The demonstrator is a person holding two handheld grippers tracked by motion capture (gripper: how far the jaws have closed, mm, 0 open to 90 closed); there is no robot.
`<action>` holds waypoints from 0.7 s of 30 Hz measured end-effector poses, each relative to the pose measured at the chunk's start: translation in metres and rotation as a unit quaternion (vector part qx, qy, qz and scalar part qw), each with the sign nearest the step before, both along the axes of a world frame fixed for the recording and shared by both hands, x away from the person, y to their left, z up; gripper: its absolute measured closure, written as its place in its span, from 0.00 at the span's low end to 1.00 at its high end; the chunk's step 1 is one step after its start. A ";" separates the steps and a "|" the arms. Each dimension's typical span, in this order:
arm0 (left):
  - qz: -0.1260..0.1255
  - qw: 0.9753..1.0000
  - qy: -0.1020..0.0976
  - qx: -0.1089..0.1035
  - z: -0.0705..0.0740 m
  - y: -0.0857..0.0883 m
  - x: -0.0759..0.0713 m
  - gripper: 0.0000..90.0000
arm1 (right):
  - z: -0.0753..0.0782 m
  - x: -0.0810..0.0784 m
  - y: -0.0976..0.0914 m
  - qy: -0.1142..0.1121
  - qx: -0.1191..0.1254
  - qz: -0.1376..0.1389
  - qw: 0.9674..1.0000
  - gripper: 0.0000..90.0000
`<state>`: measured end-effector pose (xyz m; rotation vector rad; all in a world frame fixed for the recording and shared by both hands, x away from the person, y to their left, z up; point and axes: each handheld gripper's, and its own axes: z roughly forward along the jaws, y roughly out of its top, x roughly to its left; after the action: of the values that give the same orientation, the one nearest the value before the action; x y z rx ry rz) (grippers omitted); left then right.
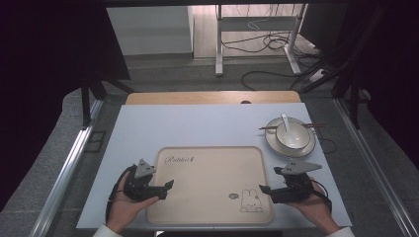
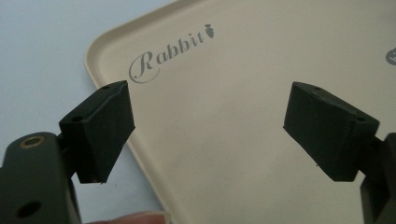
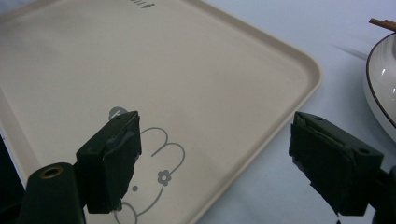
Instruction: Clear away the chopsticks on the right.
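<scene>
A beige tray (image 1: 207, 173) with "Rabbit" lettering and a bunny drawing lies on the pale table near the front edge. My left gripper (image 1: 168, 190) rests at the tray's left rim, held in a hand, jaws wide open over the tray (image 2: 243, 116) with nothing between them. My right gripper (image 1: 265, 190) sits at the tray's right rim, also open and empty, above the bunny drawing (image 3: 159, 158). A white plate (image 1: 290, 137) with a bowl, a spoon and chopsticks (image 1: 269, 127) stands at the right rear of the tray; the plate's edge (image 3: 380, 88) shows in the right gripper view.
The pale table top (image 1: 197, 123) reaches back to a wooden strip (image 1: 212, 97). Beyond it are a desk frame (image 1: 257, 44) and cables on the floor. Metal rails (image 1: 64, 173) run along both sides of the table.
</scene>
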<state>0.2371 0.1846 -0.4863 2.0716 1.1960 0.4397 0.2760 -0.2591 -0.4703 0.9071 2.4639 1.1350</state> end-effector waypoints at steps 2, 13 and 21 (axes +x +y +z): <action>0.001 1.000 0.000 -0.001 0.000 0.000 0.001 0.18 | 0.000 0.000 0.000 0.000 -0.002 0.001 1.000 0.20; -0.001 1.000 -0.001 0.005 0.000 0.002 0.002 0.17 | 0.004 -0.001 0.003 0.001 -0.011 0.003 1.000 0.23; -0.002 1.000 -0.004 0.008 0.002 0.002 0.005 0.17 | 0.024 0.006 0.009 0.001 -0.012 0.012 1.000 0.27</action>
<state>0.2422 0.1864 -0.4843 2.0833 1.1863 0.4567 0.2816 -0.2499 -0.4466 0.8758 2.4907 1.1093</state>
